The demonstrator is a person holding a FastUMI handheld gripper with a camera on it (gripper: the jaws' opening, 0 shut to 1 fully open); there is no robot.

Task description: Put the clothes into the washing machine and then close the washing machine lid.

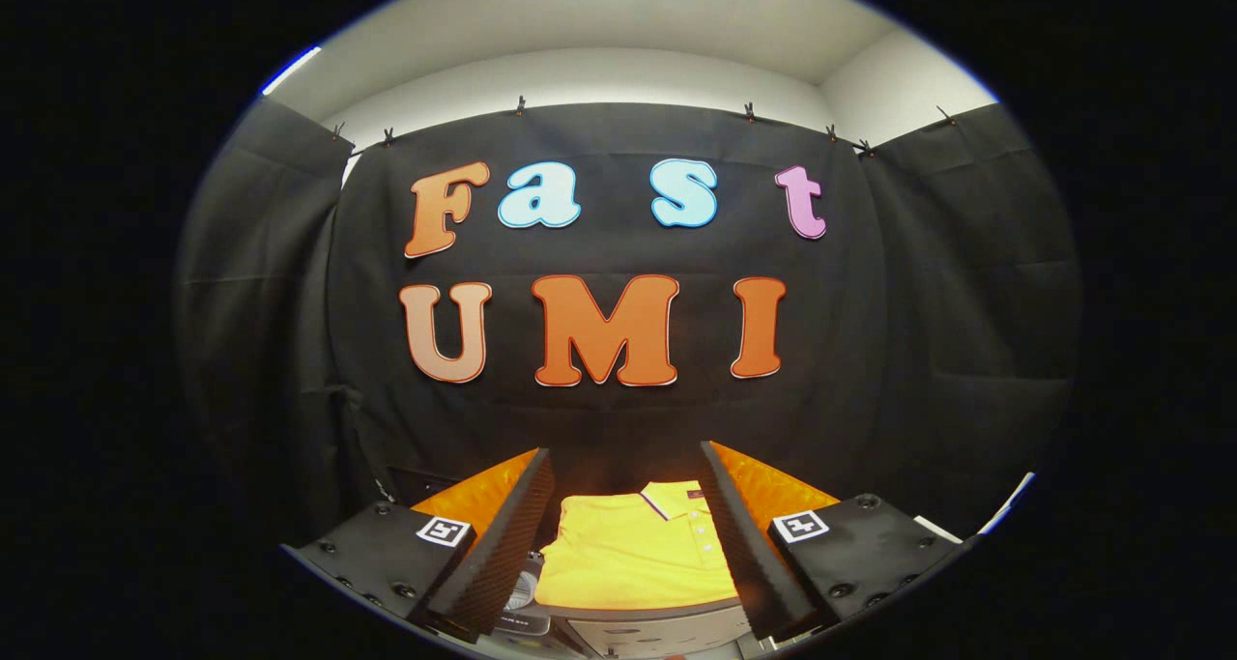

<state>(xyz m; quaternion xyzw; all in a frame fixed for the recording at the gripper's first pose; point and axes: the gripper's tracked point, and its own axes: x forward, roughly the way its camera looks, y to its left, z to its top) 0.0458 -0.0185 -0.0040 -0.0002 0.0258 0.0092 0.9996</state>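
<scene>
A folded yellow polo shirt (633,556) with a white collar lies flat on top of a grey appliance (657,627), which looks like the washing machine. My gripper (628,544) hangs above it, open, with one finger on each side of the shirt. The fingertips (503,554) touch nothing, and the shirt shows in the gap between them, lower down and a little ahead.
The black cloth wall stands close behind the appliance. A small round grey part (522,592), perhaps a knob or cap, sits by the shirt's near left corner beside the left finger. A pale surface edge (1005,510) shows past the right finger.
</scene>
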